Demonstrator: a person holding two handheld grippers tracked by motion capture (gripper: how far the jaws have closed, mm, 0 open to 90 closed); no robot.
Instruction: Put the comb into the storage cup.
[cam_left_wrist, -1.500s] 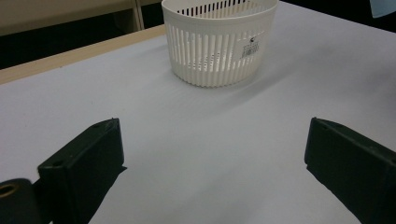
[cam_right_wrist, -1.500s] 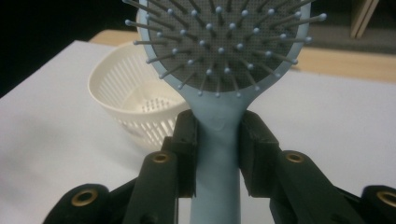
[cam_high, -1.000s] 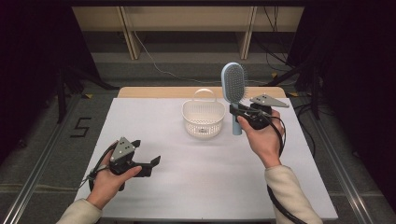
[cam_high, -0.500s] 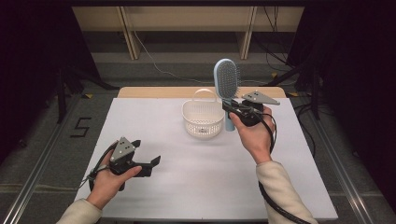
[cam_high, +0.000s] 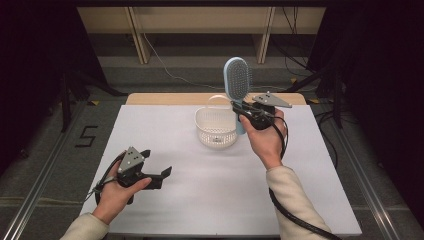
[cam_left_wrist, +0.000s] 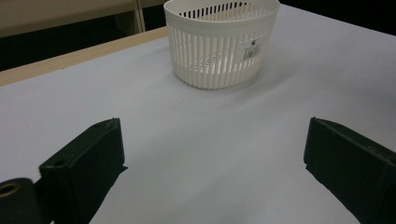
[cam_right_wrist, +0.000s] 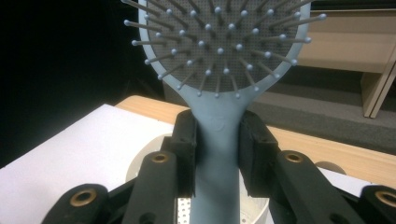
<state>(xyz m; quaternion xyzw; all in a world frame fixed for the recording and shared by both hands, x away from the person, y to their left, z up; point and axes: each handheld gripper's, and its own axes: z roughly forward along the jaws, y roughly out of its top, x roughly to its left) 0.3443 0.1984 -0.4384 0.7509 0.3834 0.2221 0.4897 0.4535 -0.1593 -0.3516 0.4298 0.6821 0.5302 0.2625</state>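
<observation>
The brush (cam_high: 238, 80) stands upright, handle down, just right of the basket (cam_high: 216, 129), pinched at its neck by the right gripper (cam_high: 243, 114), likely so it can drop in handle-first. The left gripper (cam_high: 159, 175) idles spread on the worktop (cam_high: 200, 190).

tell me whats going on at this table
A person holds a tool in each hand. The right tool is clamped on the handle of a blue hairbrush, holding it upright beside and just above the white slatted basket. The left tool sits low over the white table with its jaws open and nothing between them.
</observation>
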